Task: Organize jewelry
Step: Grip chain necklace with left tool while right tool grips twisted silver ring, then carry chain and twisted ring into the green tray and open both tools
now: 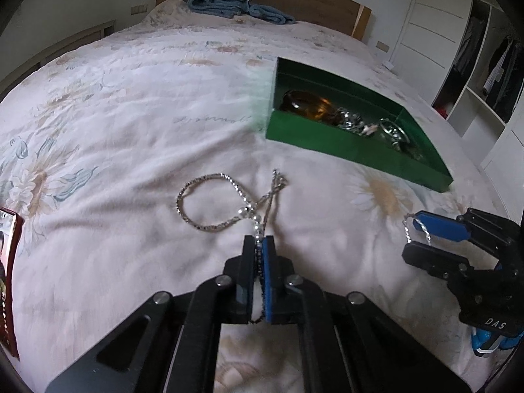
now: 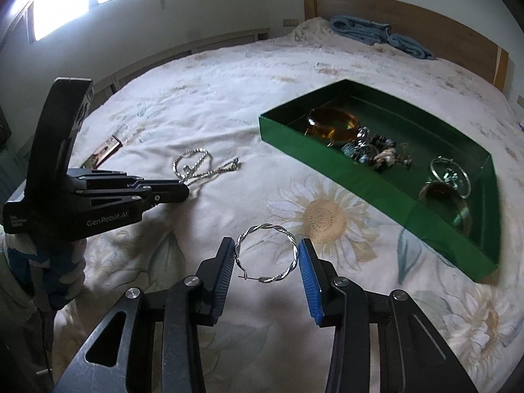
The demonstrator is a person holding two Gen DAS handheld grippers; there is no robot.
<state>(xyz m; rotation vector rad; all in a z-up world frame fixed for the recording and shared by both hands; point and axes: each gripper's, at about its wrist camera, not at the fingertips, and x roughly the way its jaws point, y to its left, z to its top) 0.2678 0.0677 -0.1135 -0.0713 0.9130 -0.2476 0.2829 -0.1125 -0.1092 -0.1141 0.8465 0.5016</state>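
Observation:
My left gripper (image 1: 258,239) is shut on a silver beaded necklace (image 1: 244,211); the rest of the chain lies looped on the floral bed cover ahead of the fingertips. In the right wrist view the same gripper (image 2: 185,193) reaches in from the left, with the necklace (image 2: 196,163) just beyond it. My right gripper (image 2: 267,244) is shut on a twisted silver hoop earring (image 2: 262,227), both pads pressing its sides, a little above the cover. The left wrist view shows it (image 1: 412,232) at the far right. A green box (image 2: 327,167) (image 1: 311,137) ahead holds an amber bangle (image 2: 334,124) and several other pieces.
A folded blue towel (image 1: 235,6) (image 2: 376,32) lies by the wooden headboard. A red-edged card or booklet (image 1: 9,262) (image 2: 103,154) rests on the cover at the left. An open wardrobe (image 1: 484,65) stands beyond the bed's right side.

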